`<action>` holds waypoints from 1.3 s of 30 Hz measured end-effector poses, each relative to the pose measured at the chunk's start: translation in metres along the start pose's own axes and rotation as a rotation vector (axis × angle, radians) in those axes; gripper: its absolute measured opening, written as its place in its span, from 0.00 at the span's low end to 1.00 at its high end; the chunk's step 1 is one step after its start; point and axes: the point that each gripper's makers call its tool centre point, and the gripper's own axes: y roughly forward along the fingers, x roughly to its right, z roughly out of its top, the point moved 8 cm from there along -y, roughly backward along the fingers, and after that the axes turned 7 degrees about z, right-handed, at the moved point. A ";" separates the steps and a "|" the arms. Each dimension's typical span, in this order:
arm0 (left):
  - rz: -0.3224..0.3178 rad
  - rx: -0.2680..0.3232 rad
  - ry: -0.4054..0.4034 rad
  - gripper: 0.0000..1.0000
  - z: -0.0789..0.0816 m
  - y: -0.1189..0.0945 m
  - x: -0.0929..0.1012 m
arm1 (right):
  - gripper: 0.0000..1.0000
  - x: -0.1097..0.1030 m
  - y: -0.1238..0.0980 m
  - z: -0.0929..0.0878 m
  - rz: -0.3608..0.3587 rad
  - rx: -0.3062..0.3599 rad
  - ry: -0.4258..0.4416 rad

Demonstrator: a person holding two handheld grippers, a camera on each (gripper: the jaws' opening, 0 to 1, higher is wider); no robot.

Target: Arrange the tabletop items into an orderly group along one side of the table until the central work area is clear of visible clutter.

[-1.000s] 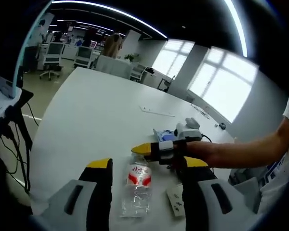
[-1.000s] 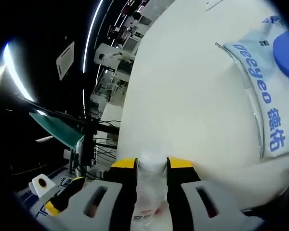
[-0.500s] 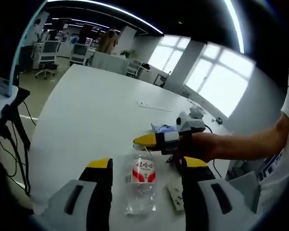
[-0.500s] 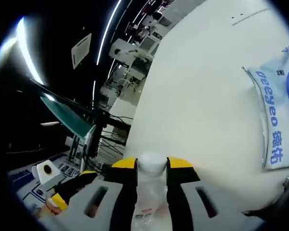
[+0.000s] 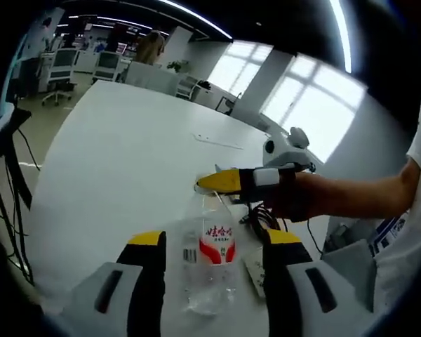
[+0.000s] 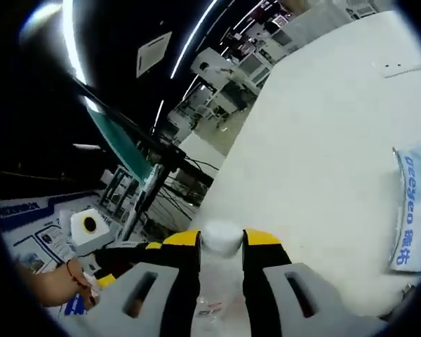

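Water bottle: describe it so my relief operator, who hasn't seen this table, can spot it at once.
On the big white table, look near the close edge, between the left gripper's yellow-tipped jaws. The water bottle is there, gripped near its white cap by the right gripper. It is clear plastic with a red and white label, unlike the flat white card beside it.

Bright daylight, strong fisheye bend.
My windows [image 5: 305, 105] blow out upper right; ceiling strips [image 6: 196, 31] streak, edges smear.

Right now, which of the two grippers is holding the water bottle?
The right gripper holds the water bottle, closed at its white cap. The left gripper is open, its jaws beside the bottle without touching it.
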 end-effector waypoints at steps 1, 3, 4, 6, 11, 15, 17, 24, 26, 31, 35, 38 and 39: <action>-0.001 -0.004 0.000 0.55 -0.001 0.001 0.000 | 0.20 -0.004 0.001 0.001 0.017 -0.010 -0.034; -0.007 -0.010 0.001 0.55 -0.003 0.001 0.000 | 0.20 -0.011 0.003 0.002 0.037 -0.022 -0.081; -0.011 -0.013 0.000 0.55 -0.004 0.001 0.000 | 0.20 -0.016 0.004 0.003 0.053 -0.034 -0.111; -0.023 -0.028 0.010 0.55 -0.006 0.002 0.000 | 0.20 -0.024 0.006 0.004 0.076 -0.059 -0.164; -0.049 -0.055 0.027 0.55 -0.012 0.002 -0.003 | 0.20 -0.042 0.009 0.004 0.125 -0.105 -0.259; -0.084 -0.085 0.059 0.54 -0.016 0.003 -0.003 | 0.20 -0.051 0.009 0.003 0.149 -0.131 -0.311; -0.103 -0.098 0.080 0.53 -0.017 0.003 -0.001 | 0.20 -0.058 0.009 0.001 0.159 -0.146 -0.346; -0.131 -0.130 0.151 0.48 -0.018 0.005 0.003 | 0.20 -0.076 0.009 -0.004 0.170 -0.172 -0.439; -0.142 -0.145 0.187 0.45 -0.020 0.004 0.005 | 0.20 -0.080 0.008 -0.006 0.156 -0.178 -0.471; -0.153 -0.144 0.258 0.40 -0.020 0.001 0.009 | 0.20 -0.092 0.004 -0.010 0.127 -0.177 -0.535; -0.159 -0.147 0.265 0.40 -0.020 0.002 0.011 | 0.19 -0.097 0.000 -0.013 0.104 -0.166 -0.570; -0.166 -0.135 0.273 0.40 -0.019 0.003 0.013 | 0.19 -0.100 -0.003 -0.013 0.085 -0.160 -0.605; -0.168 -0.132 0.274 0.39 -0.019 0.004 0.014 | 0.19 -0.100 -0.003 -0.013 0.082 -0.160 -0.610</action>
